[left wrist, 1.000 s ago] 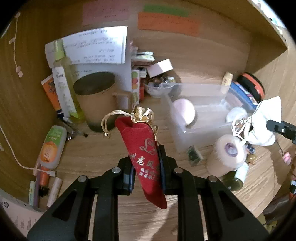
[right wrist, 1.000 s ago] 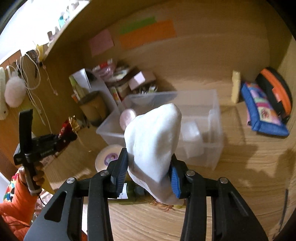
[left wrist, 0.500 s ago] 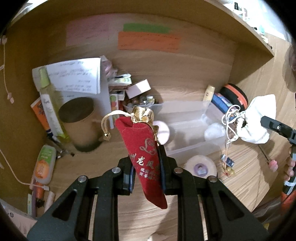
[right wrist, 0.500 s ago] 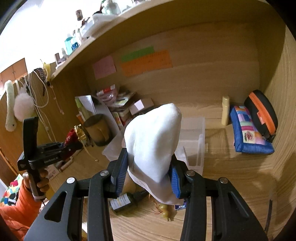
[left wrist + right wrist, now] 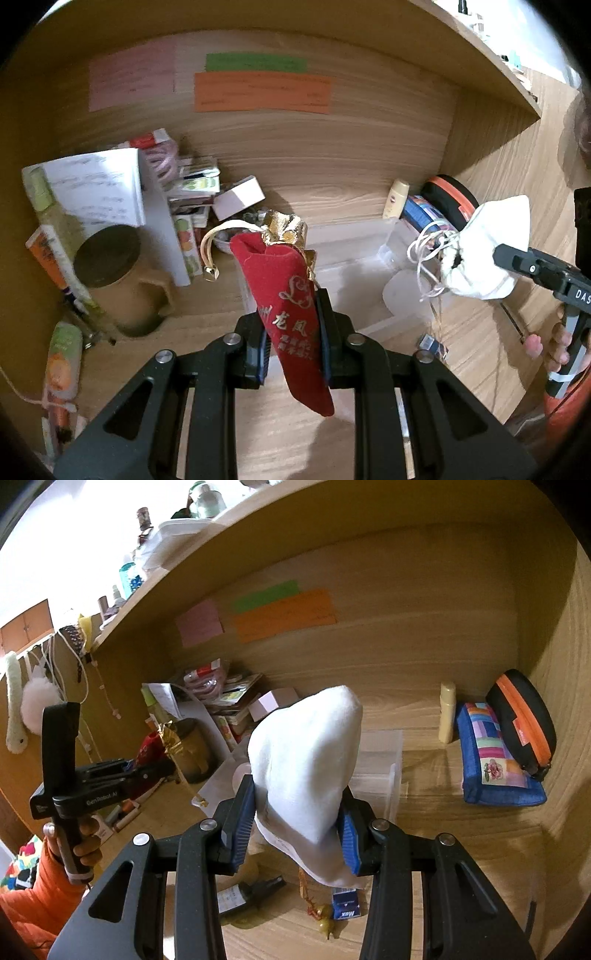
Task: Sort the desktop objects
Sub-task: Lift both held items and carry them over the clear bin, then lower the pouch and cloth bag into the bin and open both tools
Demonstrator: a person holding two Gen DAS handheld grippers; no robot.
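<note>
Jaws pinch both loads: my left gripper (image 5: 291, 345) holds a red pouch (image 5: 291, 306), my right gripper (image 5: 297, 827) a white bag (image 5: 306, 764). Both have risen, the clear bin (image 5: 380, 771) now lower at twelve o'clock, ready for dropping.

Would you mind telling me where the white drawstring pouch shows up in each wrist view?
Left wrist view: the white drawstring pouch sits at the right edge, clamped in the right claw, its cords hanging to the left.
Right wrist view: it fills the centre, pinched between the right claw's blue pads.
Shared landmark: the orange paper strip on the back panel.
</note>
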